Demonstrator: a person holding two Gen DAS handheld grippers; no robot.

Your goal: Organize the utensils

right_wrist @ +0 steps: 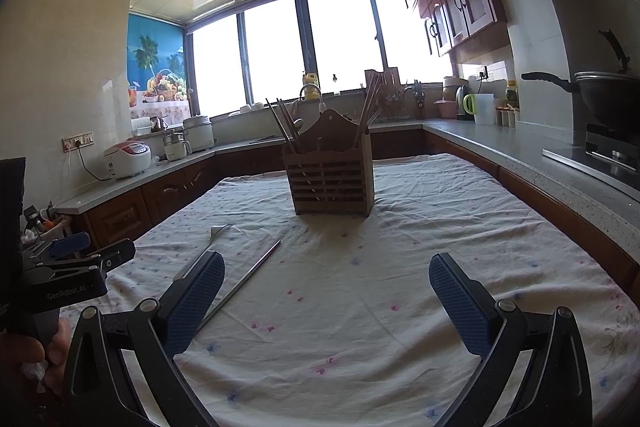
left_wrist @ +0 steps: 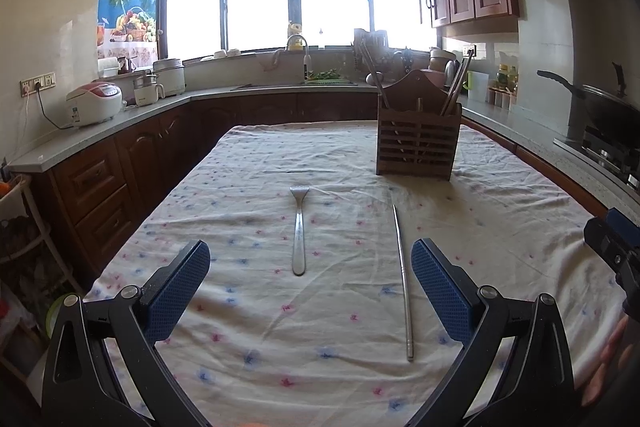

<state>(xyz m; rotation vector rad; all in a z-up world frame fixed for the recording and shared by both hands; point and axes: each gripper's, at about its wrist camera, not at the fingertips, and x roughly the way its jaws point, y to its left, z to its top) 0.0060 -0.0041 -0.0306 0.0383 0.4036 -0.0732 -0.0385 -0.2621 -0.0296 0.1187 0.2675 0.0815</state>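
toward the far right of the cloth-covered tabletop (left_wrist: pixel 320 367) stands 1 slatted wooden holder (left_wrist: pixel 416 143), its chopsticks too dim to count. nearer the front edge lie 1 steel fork (left_wrist: pixel 299 227) and 1 thin metal chopstick (left_wrist: pixel 403 279), apart. left tool (left_wrist: pixel 310 291) and right tool (right_wrist: pixel 327 301) gape empty.

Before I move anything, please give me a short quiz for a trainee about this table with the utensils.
1. True or false: the silver metal fork lies to the right of the thin steel chopstick.
2. Which is farther from the left gripper: A fork, B slatted wooden utensil holder?
3. Fill in: both the left gripper and the right gripper are ____.

Key: 1 false. 2 B. 3 open.
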